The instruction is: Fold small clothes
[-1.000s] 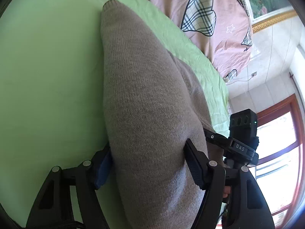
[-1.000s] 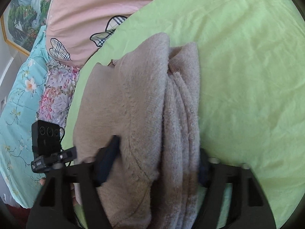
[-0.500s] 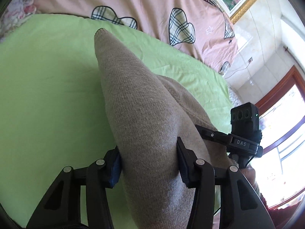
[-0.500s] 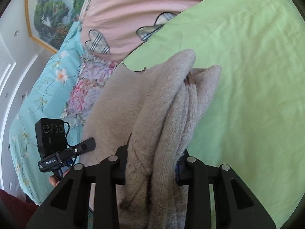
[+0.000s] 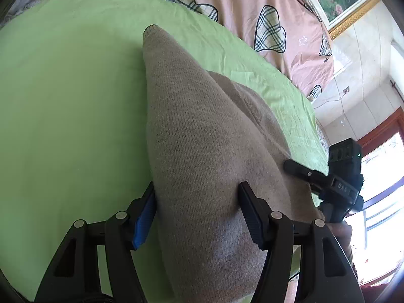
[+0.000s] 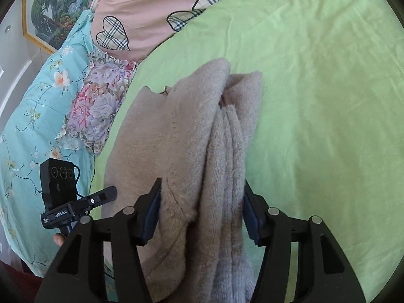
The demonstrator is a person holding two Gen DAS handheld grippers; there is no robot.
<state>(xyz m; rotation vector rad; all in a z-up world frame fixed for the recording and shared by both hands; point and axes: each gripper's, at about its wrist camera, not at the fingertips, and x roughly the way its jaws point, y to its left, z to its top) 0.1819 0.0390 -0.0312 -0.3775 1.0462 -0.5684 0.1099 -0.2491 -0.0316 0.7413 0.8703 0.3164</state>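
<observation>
While you hold both grippers over the bed, the folded beige-brown knitted sweater (image 5: 202,151) lies on the smooth lime-green bed sheet (image 5: 63,126), bunched into a long thick roll that runs from the near edge toward the far side. In your left gripper (image 5: 197,202) the jaws are opening, with the knit bulging between them; the blue pad on the left and the black pad on the right both touch the fabric, so it reads as a loosening hold on the sweater. In your right gripper (image 6: 200,202) the jaws are opening too, with the layered edges of the sweater (image 6: 197,139) between them, and both pads seem to meet the cloth.

The sheet is lightly creased and fills most of both views. At its far side lies a pink quilt with plaid heart patches (image 5: 265,7). In the right wrist view, a turquoise floral bedcover (image 6: 32,116) and a frilled purple-and-pink flowered pillow (image 6: 98,106) sit left of the sheet. A gold-framed landscape painting (image 6: 48,12) hangs on the pale wall beyond. In the left wrist view, a wall of pale tiles (image 5: 358,80) stands at the right, with a red-brown wooden window frame (image 5: 378,131) and bright daylight just beside it.
</observation>
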